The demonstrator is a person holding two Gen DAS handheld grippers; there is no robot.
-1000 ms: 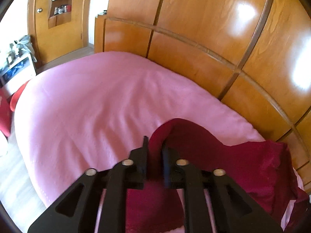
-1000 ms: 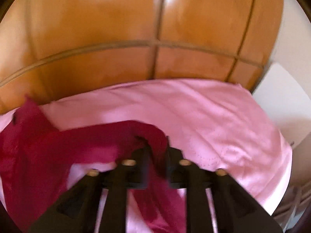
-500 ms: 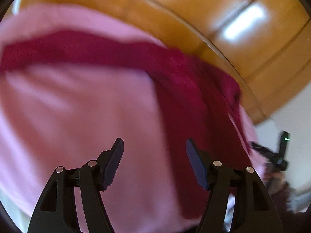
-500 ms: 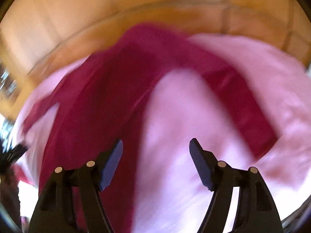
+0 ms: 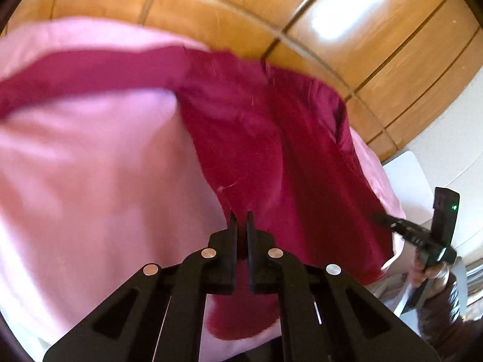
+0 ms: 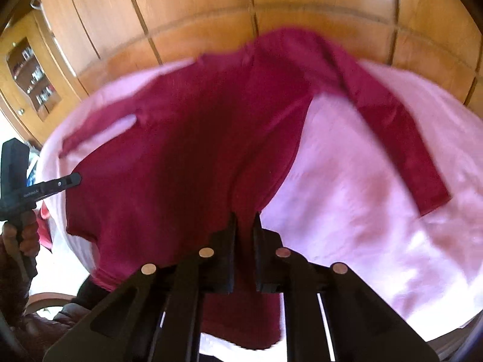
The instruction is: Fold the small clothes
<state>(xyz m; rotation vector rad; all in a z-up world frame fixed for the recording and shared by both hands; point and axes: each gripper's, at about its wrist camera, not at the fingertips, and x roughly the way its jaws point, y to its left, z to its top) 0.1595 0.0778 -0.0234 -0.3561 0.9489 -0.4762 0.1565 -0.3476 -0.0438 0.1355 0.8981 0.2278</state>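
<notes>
A dark red long-sleeved shirt [image 5: 265, 138] lies spread on the pink bed cover [image 5: 90, 181], with one sleeve stretched out to the left. My left gripper [image 5: 240, 220] has its jaws closing, and the pads pinch the shirt's near hem at its left side. In the right wrist view the shirt [image 6: 181, 150] fills the middle, and its other sleeve [image 6: 401, 138] runs out to the right. My right gripper [image 6: 245, 220] has its jaws closing too, with the hem's right side pressed between the pads. Each view shows the other gripper at its edge: the right gripper [image 5: 379, 217] and the left gripper [image 6: 75, 178].
Glossy wooden panels [image 5: 377, 45] rise right behind the bed. A wooden cabinet with small shelves [image 6: 30, 75] stands at the far left. A white surface [image 5: 404, 175] sits off the bed's right side. A hand [image 5: 428, 268] holds the right gripper's handle.
Both grippers let go of the shirt, swung towards its near hem with jaws wide, and have now closed on the hem. The shirt lies spread out flat instead of bunched.
</notes>
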